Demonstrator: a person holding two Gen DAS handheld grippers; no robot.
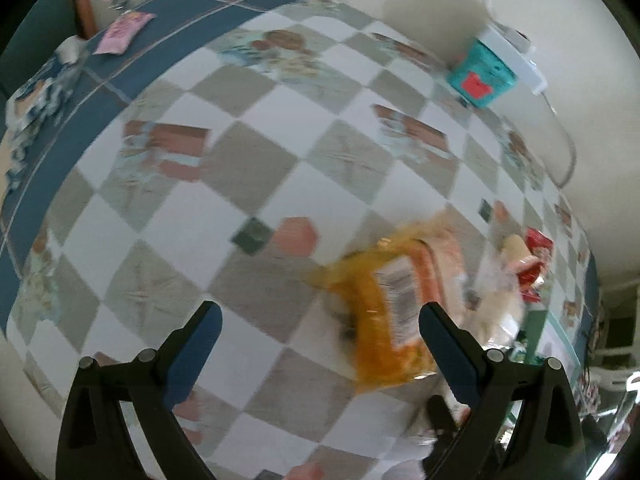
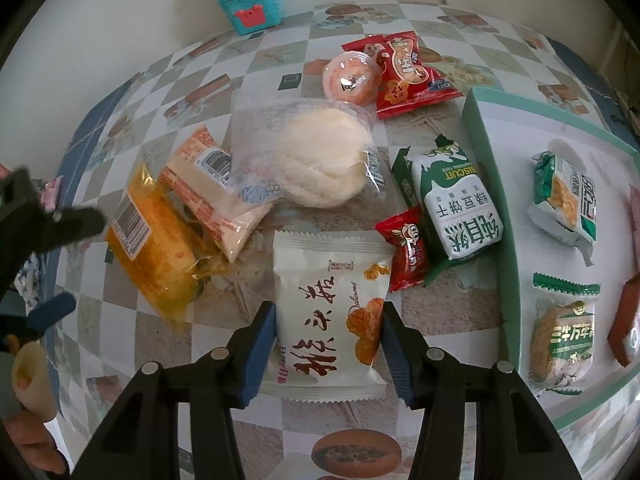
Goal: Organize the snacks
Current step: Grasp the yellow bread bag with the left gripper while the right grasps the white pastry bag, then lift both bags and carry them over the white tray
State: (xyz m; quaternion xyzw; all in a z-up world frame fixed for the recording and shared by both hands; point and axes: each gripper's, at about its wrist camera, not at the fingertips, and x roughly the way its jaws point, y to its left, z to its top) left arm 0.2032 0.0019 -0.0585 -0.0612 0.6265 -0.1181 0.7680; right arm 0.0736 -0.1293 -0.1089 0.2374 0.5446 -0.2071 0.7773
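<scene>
Since the white crinkly plastic snack packet looks light and puffy, the right gripper, jaws pinching its sides at 6 o'clock, shouldn't squeeze hard; the left gripper stands apart, empty.

Both wrist views look steeply down, close, sharing the yellow packet.

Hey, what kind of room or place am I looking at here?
Probably a home dining or kitchen table: a checkered printed tablecloth covers it, wrapped snacks like the white pastry packet lie loose, and a teal-rimmed white tray holds sorted ones, against a plain wall.
</scene>
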